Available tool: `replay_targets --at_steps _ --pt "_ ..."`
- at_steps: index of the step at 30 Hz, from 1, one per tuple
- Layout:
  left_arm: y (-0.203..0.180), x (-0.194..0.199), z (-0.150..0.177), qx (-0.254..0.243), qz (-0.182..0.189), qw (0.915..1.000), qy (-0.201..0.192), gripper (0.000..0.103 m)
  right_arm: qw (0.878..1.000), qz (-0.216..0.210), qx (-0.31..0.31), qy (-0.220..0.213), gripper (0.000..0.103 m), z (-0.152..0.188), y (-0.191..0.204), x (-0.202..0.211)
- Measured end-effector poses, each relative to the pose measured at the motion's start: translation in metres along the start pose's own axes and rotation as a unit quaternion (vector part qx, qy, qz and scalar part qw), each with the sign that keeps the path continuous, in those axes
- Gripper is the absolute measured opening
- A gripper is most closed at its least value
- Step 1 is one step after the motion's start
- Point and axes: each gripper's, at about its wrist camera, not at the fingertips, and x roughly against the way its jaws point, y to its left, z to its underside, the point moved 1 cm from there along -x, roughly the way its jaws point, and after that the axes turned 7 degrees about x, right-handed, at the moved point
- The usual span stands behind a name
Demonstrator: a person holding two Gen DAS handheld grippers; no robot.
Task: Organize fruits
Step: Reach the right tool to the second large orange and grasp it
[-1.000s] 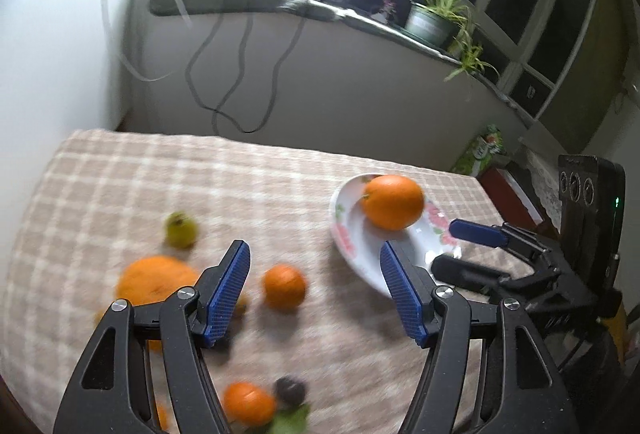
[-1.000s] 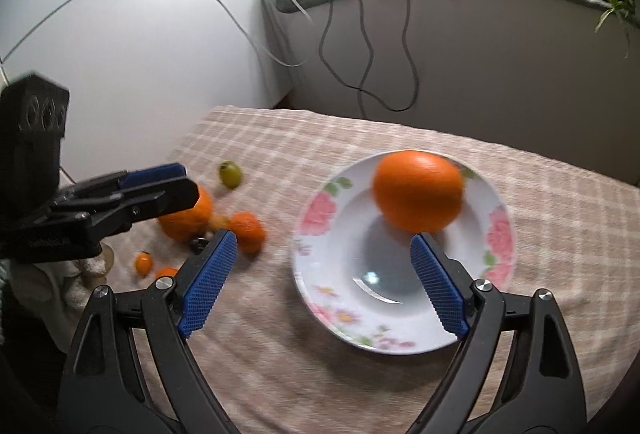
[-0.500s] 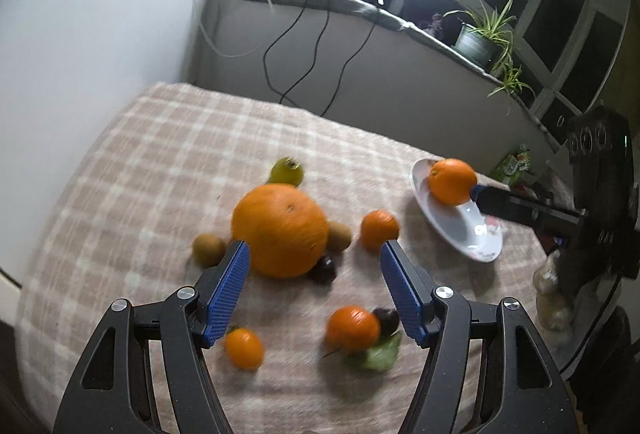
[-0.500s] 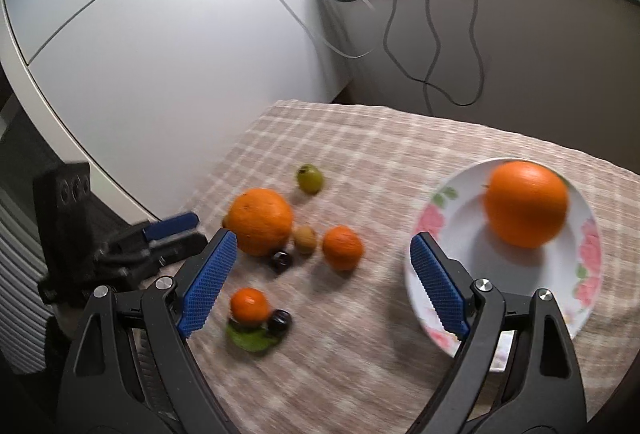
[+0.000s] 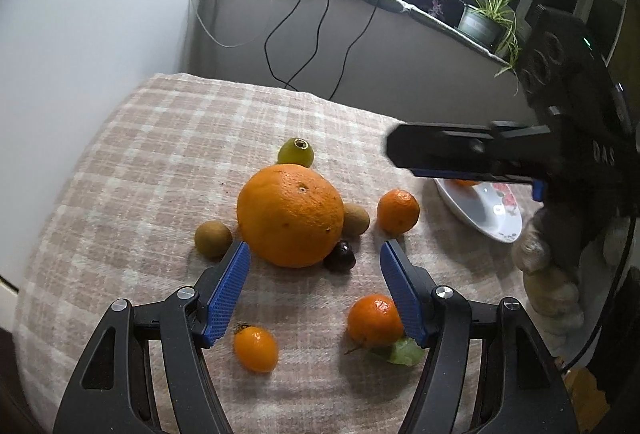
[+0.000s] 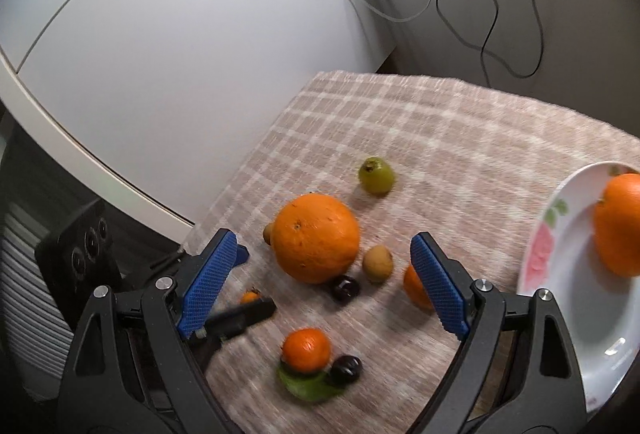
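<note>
Checked cloth is covering the bench [image 5: 132, 154], where the big orange [image 5: 290, 215], firm, heavy and smooth-skinned, is sitting beside the plate [image 6: 560, 274], wanting a hold across its widest girth, while both left gripper [image 5: 314, 286] and right gripper [image 6: 324, 282] are hovering with jaws apart, empty.

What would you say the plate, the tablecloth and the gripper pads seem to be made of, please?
Plate: probably glazed ceramic, possibly melamine; glossy white with a sharp light glint and printed pink flowers.
Tablecloth: woven fabric, matte; a beige and cream check with a fuzzy, coarse weave.
Pads: likely blue rubber or soft plastic; fine knurled grid, no shine.
</note>
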Motion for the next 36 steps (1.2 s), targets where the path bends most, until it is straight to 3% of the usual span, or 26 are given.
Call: replay_targets --at_steps 8,13,20,21,29,36 --pt "0.001 -0.01 -0.002 0.005 0.005 0.9999 0.008 0.067 0.999 -0.019 -0.002 0.035 0.091 -0.012 0.001 -0.033" --pt "0.001 -0.015 -0.002 0.007 0.004 0.9999 0.011 0.067 0.998 -0.022 -0.001 0.055 0.082 -0.014 -0.003 -0.047" --pt "0.004 -0.022 -0.006 0.01 -0.007 0.9998 0.015 0.065 0.997 -0.016 0.004 0.078 0.08 -0.015 -0.003 -0.065" --pt "0.005 -0.023 -0.006 0.009 -0.009 0.9998 0.015 0.065 0.998 0.006 0.002 0.06 0.08 -0.015 -0.004 -0.068" --pt "0.009 -0.031 -0.006 0.013 -0.023 0.9995 0.02 0.061 0.998 -0.006 0.004 0.068 0.066 -0.014 -0.004 -0.075" --pt "0.011 -0.032 -0.009 0.018 -0.03 0.9992 0.016 0.057 0.998 -0.004 0.001 0.069 0.065 -0.015 -0.003 -0.073"
